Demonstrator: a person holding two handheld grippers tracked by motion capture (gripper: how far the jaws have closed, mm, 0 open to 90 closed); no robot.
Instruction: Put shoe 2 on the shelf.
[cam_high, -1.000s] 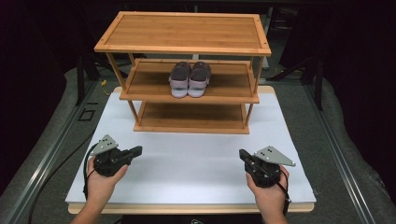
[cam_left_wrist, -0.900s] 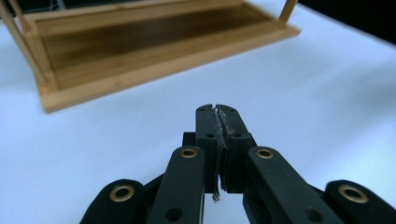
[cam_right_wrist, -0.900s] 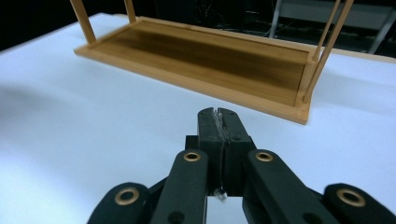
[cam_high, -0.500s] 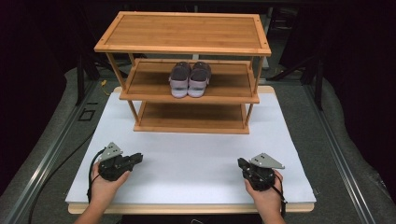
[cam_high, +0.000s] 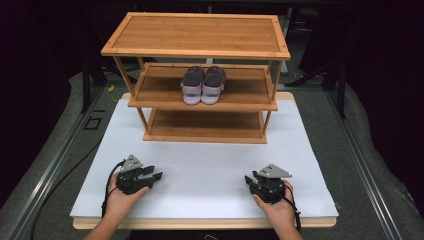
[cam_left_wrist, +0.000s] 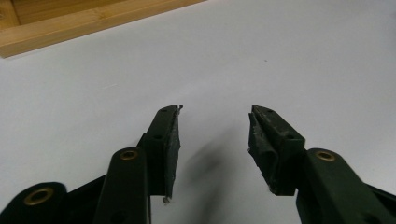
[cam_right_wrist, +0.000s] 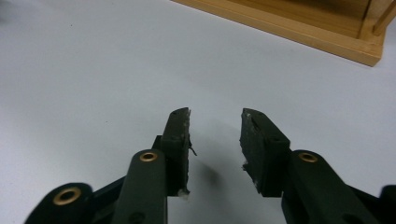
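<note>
We rest both claws, left claw (cam_high: 156, 176) and right claw (cam_high: 248, 179), low on the white bench (cam_high: 210, 165), jaws apart and empty. The shoes (cam_high: 203, 85) sit paired on the rack's (cam_high: 195, 50) middle shelf, probably stored.

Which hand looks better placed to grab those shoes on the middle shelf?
Probably the left gripper: the shoes sit slightly left of center. The right gripper is about as near; both are open and empty.

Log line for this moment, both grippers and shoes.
left gripper: open, empty | right gripper: open, empty | grey pair of shoes: middle shelf, three-tier bamboo rack
</note>
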